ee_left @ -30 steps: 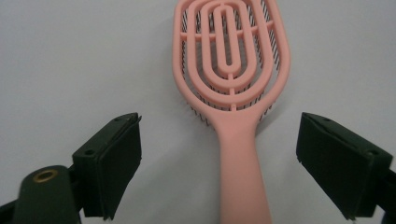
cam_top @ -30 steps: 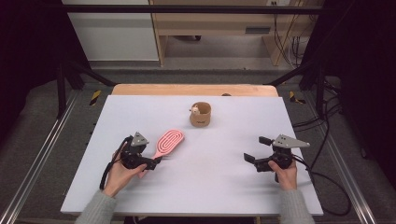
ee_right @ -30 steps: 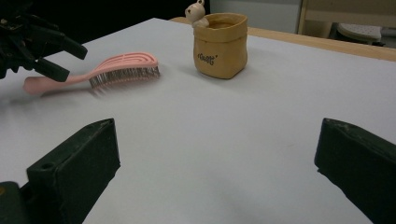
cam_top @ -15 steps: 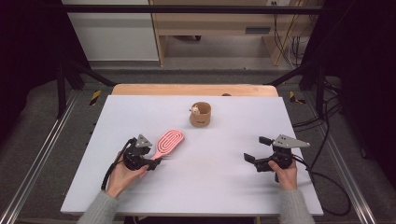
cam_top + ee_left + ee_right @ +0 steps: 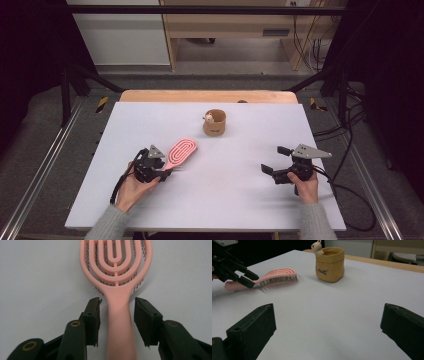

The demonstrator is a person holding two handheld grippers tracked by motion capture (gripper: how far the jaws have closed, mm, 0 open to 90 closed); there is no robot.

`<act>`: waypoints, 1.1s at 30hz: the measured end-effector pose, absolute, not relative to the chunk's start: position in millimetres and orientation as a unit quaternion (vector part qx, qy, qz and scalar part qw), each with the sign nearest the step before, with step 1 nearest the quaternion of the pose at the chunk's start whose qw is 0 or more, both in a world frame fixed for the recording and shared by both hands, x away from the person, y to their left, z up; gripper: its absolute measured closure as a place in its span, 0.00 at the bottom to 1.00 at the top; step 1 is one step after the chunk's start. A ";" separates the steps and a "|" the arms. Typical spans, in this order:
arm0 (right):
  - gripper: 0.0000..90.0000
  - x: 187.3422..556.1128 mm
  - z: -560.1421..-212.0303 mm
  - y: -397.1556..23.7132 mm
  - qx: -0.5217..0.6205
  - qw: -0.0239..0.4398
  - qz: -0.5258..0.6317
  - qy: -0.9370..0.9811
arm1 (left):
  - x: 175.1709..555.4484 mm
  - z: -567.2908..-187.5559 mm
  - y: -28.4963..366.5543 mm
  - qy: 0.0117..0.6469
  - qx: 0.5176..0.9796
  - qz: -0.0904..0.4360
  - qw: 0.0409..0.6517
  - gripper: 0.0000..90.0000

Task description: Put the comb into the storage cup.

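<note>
Jaws of the left gripper (image 5: 117, 305), just closing, straddle the pink slotted plastic hairbrush (image 5: 117, 277) handle without touching, lined up to clamp it, while the right gripper (image 5: 276, 160) waits spread wide, empty.

Only the pink brush (image 5: 178, 153) near the left edge and the tan pot (image 5: 215, 122) toward the far edge interrupt the worktop (image 5: 260, 145); elsewhere passage is open.

One pink hairbrush (image 5: 179, 153), one tan cup (image 5: 215, 122), two grippers

Left gripper (image 5: 117, 307) fingers (image 5: 93, 315) narrower around hairbrush (image 5: 117, 277) handle.
</note>
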State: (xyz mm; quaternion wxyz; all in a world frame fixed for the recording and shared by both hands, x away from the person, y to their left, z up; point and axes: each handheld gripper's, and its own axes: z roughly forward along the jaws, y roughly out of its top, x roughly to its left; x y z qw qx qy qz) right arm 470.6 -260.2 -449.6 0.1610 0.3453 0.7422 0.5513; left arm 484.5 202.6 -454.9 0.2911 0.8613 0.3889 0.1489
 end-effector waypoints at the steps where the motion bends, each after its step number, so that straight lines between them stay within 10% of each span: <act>1: 0.00 470.6 -449.6 -260.3 0.345 0.161 0.551 0.742 | 484.6 -455.4 201.6 0.388 0.862 0.149 0.289 0.64; 33: 0.00 471.2 -450.4 -259.3 0.345 0.160 0.550 0.743 | 490.2 -457.7 196.1 0.394 0.867 0.153 0.266 0.77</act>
